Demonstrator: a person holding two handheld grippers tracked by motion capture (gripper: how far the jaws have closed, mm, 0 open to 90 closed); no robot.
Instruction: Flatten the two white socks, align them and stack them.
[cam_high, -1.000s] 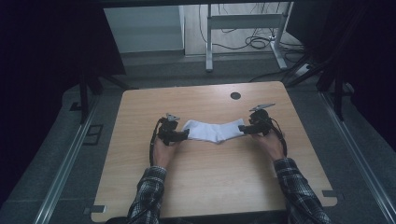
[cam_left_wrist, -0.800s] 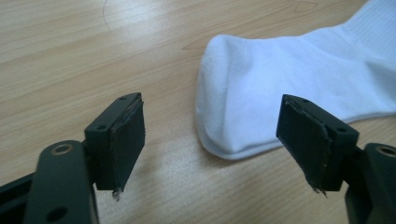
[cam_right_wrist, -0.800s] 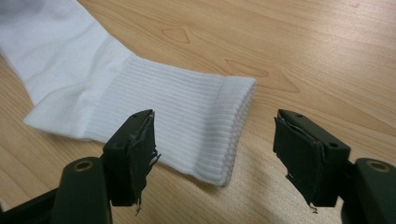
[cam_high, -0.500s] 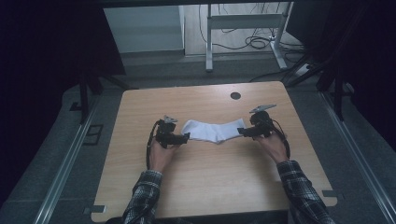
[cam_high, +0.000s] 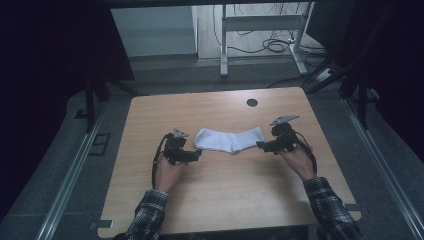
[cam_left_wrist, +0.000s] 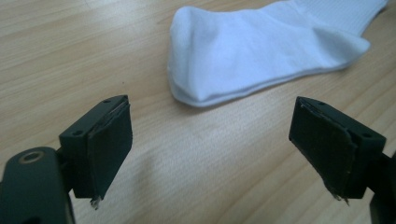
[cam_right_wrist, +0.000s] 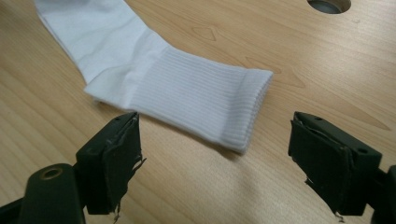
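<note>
A white sock (cam_high: 229, 139) lies flat in the middle of the wooden table (cam_high: 220, 200), toe to the left and ribbed cuff to the right. My left gripper (cam_high: 198, 154) sits just off the toe end (cam_left_wrist: 205, 70); its jaws have just been opening and stand wide with nothing between them. My right gripper (cam_high: 260, 145) is a short way from the cuff (cam_right_wrist: 233, 107); its jaws have also just been opening and hold nothing. In both gripper views the sock (cam_right_wrist: 154, 74) lies beyond the black pads (cam_left_wrist: 109, 140), apart from them.
A round cable hole (cam_high: 252, 102) sits near the table's far edge, also seen from the right gripper (cam_right_wrist: 329, 4). Beyond the table stand a metal frame (cam_high: 260, 25) and floor cables (cam_high: 275, 46). Bare wood lies in front of the sock.
Both grippers let go of the sock's ends, opened, and drew back toward the near side. The sock now lies free on the table.
</note>
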